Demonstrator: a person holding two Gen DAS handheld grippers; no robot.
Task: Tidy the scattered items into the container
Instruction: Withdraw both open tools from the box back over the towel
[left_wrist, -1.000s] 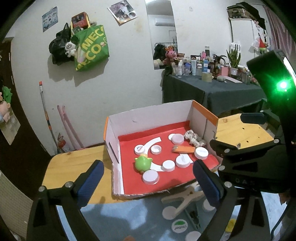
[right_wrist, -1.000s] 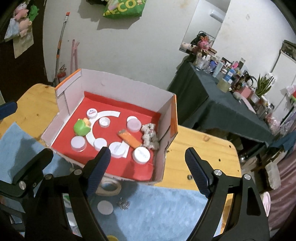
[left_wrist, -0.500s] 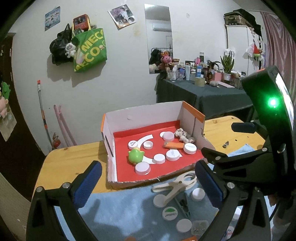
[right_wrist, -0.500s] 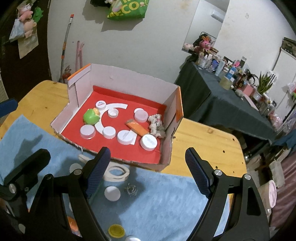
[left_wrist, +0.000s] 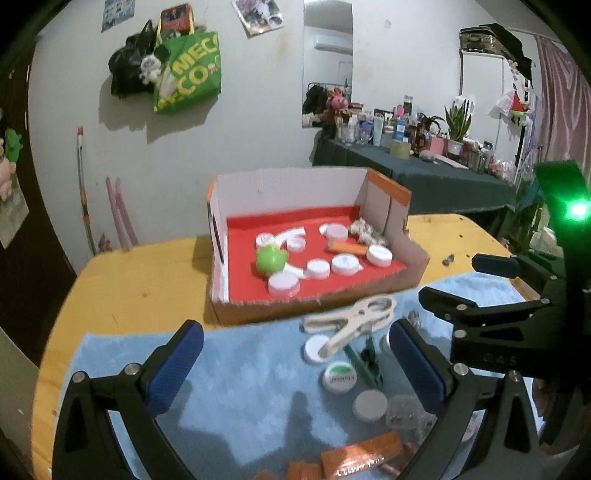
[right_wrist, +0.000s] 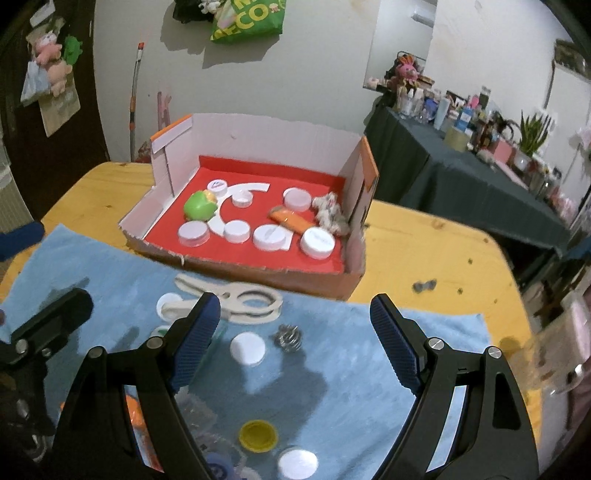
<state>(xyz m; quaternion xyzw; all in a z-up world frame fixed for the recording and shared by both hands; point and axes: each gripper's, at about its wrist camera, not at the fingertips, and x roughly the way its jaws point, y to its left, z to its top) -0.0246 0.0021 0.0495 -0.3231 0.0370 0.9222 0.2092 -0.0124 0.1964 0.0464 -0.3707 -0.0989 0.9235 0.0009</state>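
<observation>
Both your grippers are empty with the jaws standing wide: the left gripper (left_wrist: 291, 363) hangs over the near part of the blue towel (left_wrist: 236, 373), and the right gripper (right_wrist: 295, 338) hangs over the same towel with a white cap (right_wrist: 247, 348) and a small wire spring (right_wrist: 288, 338) lying between its fingers. The cardboard box (right_wrist: 258, 125) sits just past the towel's far edge, already holding several white caps, a green toy (right_wrist: 199, 206) and an orange tube (right_wrist: 290, 220).

The next pick looks like the white cap under your right gripper. Come straight down so the blue pads (right_wrist: 195, 343) straddle it evenly, and keep the spring outside the jaws or it will skid away when you close. The cap is low and smooth, so set the fingertips nearly on the towel before you squeeze, and close slowly; pinching too high will pop it out.

The big white clothes peg (right_wrist: 236, 301) lies just in front of the box, partly over another cap (left_wrist: 314, 349), with a green-labelled lid (left_wrist: 339, 376) near it. Take the peg across its narrow body, not its long handles.

Keep the two grippers apart; they are close together over the towel
</observation>
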